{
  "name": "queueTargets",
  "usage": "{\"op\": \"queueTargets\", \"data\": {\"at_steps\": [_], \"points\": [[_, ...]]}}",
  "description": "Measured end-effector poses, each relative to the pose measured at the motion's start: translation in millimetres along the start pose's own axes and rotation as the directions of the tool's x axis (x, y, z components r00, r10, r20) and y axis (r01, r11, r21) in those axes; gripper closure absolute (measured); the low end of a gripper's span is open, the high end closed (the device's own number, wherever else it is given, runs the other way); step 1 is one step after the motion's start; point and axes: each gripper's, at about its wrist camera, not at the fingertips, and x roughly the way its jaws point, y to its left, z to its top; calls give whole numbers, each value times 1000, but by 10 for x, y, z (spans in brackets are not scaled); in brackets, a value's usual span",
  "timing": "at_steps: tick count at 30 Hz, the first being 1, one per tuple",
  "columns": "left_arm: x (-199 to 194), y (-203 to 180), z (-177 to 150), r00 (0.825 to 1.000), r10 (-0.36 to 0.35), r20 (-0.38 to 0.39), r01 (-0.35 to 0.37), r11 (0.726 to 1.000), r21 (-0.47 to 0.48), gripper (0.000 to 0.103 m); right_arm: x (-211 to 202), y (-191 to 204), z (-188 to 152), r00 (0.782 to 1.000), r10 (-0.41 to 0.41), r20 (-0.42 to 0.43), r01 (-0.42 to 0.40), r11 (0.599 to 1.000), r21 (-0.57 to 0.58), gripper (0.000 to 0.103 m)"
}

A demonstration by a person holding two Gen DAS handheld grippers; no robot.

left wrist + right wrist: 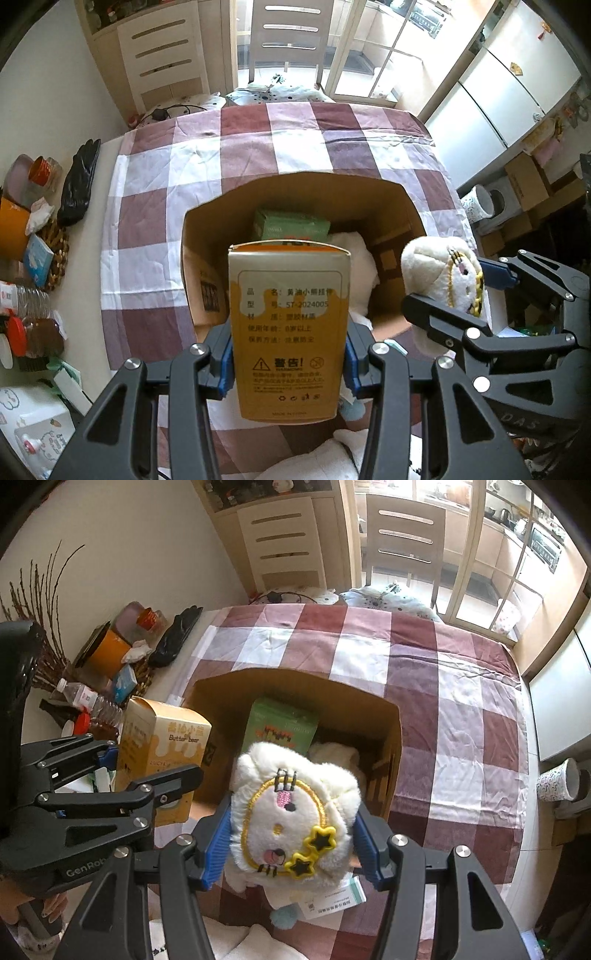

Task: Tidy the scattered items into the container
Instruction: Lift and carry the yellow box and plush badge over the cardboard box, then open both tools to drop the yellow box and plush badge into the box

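Note:
An open cardboard box stands on the checked cloth, holding a green box and a white soft item. My left gripper is shut on a yellow Butter bear box, held upright just before the box's near wall. My right gripper is shut on a white plush toy, held above the box's near right edge. A small white medicine box and a teal pompom lie on the cloth under the plush.
A checked tablecloth covers the table. At the left edge stand a black glove, an orange container, bottles and packets. Chairs stand at the far end. White fabric lies at the near edge.

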Motion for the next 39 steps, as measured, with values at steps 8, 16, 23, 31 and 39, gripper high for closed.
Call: {"op": "queueTargets", "data": {"at_steps": [8, 16, 23, 31, 39], "points": [[155, 78, 162, 1000, 5, -16, -5, 1000, -12, 57, 113, -109, 133, 1000, -2, -17, 2, 1000, 16, 44], [305, 102, 196, 999, 4, -48, -4, 1000, -9, 57, 220, -177, 169, 999, -3, -44, 4, 1000, 21, 44], [360, 95, 203, 998, 1, -62, -1, 1000, -3, 57, 272, -171, 178, 998, 1, -59, 0, 1000, 13, 44], [389, 92, 213, 997, -3, -72, 3, 1000, 2, 57, 296, -170, 189, 998, 2, -63, -1, 1000, 10, 44], [402, 93, 214, 997, 3, -82, -2, 1000, 10, 57, 311, -168, 197, 998, -8, -65, 9, 1000, 5, 43]]}}
